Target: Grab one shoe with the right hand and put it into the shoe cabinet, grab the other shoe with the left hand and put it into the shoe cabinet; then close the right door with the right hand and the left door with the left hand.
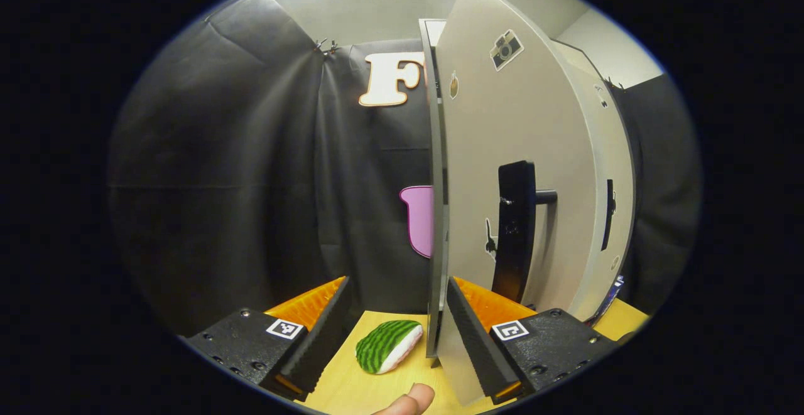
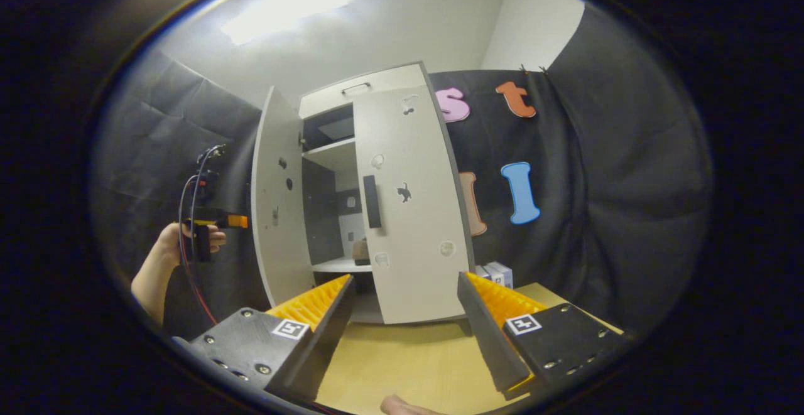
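Observation:
The white shoe cabinet (image 2: 326, 98) stands on the wooden table. Its right door (image 2: 411, 214) covers the right half, and its left door (image 2: 276, 214) swings wide open. A brownish shoe (image 2: 360, 250) rests on a shelf inside. In the left gripper view the left door (image 1: 502, 151) is seen nearly edge-on, with its black handle (image 1: 516, 233) facing me. My left gripper (image 1: 396, 339) is open, and the door's near edge stands between its fingers, close to the right one. A hand holds that left gripper (image 2: 220, 221) just left of the open door. My right gripper (image 2: 405, 321) is open and empty, in front of the cabinet.
A watermelon-patterned toy (image 1: 388, 346) lies on the table (image 1: 352, 383) between the left gripper's fingers, left of the door's foot. Small boxes (image 2: 496, 272) sit at the cabinet's right side. Black cloth walls close in behind and on both sides.

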